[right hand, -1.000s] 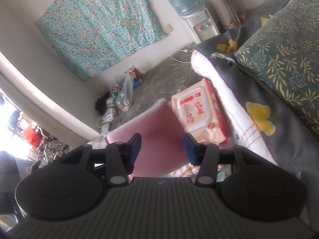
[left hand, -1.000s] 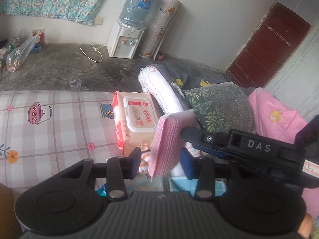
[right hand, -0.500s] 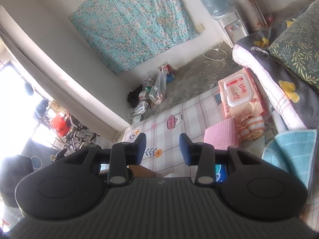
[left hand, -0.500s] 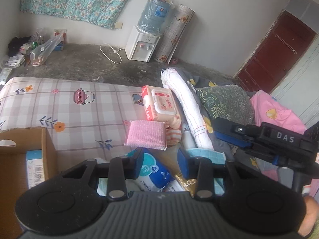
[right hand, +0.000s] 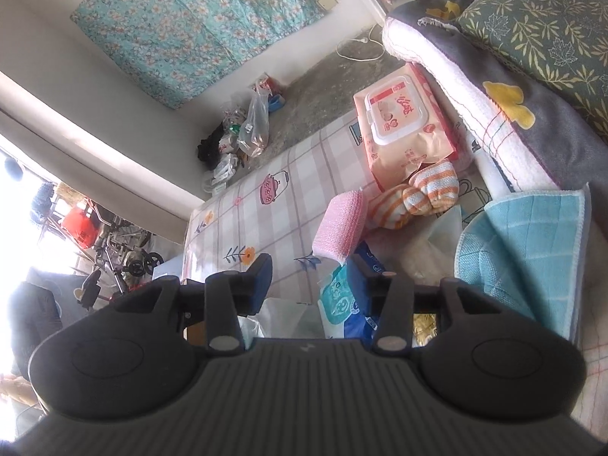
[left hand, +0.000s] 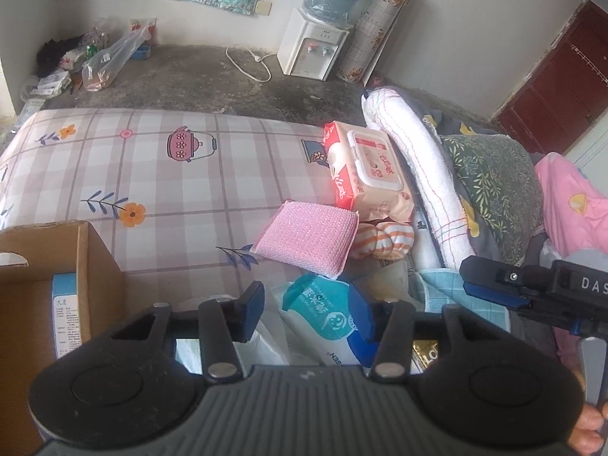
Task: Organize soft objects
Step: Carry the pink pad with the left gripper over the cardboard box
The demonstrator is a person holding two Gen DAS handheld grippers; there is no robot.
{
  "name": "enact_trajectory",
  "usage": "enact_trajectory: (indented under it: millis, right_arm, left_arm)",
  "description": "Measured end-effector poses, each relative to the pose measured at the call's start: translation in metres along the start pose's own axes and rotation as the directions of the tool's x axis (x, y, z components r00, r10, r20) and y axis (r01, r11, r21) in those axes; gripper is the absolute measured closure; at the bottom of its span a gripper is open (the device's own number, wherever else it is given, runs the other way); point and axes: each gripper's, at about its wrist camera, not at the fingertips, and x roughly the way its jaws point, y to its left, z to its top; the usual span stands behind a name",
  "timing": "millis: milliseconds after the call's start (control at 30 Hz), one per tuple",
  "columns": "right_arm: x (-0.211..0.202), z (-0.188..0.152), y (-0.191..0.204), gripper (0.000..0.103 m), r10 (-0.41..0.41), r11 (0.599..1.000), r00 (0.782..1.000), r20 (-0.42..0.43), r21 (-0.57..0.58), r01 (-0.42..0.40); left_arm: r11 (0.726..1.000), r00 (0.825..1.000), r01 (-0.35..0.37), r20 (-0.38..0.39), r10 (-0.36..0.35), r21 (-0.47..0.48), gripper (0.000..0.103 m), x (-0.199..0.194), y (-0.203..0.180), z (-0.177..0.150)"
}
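A folded pink cloth [left hand: 307,239] lies flat on the plaid sheet [left hand: 171,197], free of both grippers. It rests against striped orange socks [left hand: 383,241] and a wet-wipes pack [left hand: 364,167]. My left gripper [left hand: 307,304] hovers short of the cloth, its jaws opening with nothing pressed between them; a teal tissue pack [left hand: 323,311] shows beneath the gap. My right gripper [right hand: 309,271] is likewise opening and holds nothing, with the pink cloth [right hand: 340,228] just beyond its fingertips. Further out in that view lie the socks [right hand: 414,193] and the wipes pack [right hand: 399,121].
A cardboard box [left hand: 87,266] with a blue-and-white carton inside stands at the near left. A light-blue checked towel [right hand: 524,247], a rolled white blanket [left hand: 421,174] and a leafy green pillow [left hand: 490,186] crowd the right. The right gripper's finger [left hand: 490,283] juts in from the right.
The pink cloth, held upright between both grippers a second ago, now lies flat on the sheet. Both grippers have backed away from it and their jaws have widened.
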Motion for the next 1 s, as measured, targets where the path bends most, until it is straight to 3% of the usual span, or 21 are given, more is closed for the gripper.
enact_trajectory:
  millis: [167, 467, 767, 1000]
  right_arm:
    - [0.051, 0.030, -0.001, 0.060, -0.029, 0.999, 0.999, -0.036, -0.026, 0.028]
    - [0.158, 0.089, -0.012, 0.060, -0.055, 0.997, 0.993, -0.105, -0.065, 0.048]
    - [0.213, 0.091, -0.024, 0.060, -0.085, 0.994, 0.972, -0.217, -0.084, 0.068]
    - [0.218, 0.082, -0.036, 0.066, -0.005, 1.000, 0.958, -0.287, -0.009, 0.002]
  left_arm:
    - [0.994, 0.995, 0.036, -0.089, -0.044, -0.099, 0.054, 0.048, 0.008, 0.016]
    - [0.952, 0.972, 0.055, -0.202, -0.120, -0.301, 0.053, 0.120, 0.023, 0.033]
    - [0.905, 0.965, 0.040, -0.219, -0.145, -0.424, 0.051, 0.151, 0.044, 0.040]
    - [0.915, 0.971, 0.031, -0.204, -0.122, -0.402, 0.052, 0.153, 0.040, 0.043]
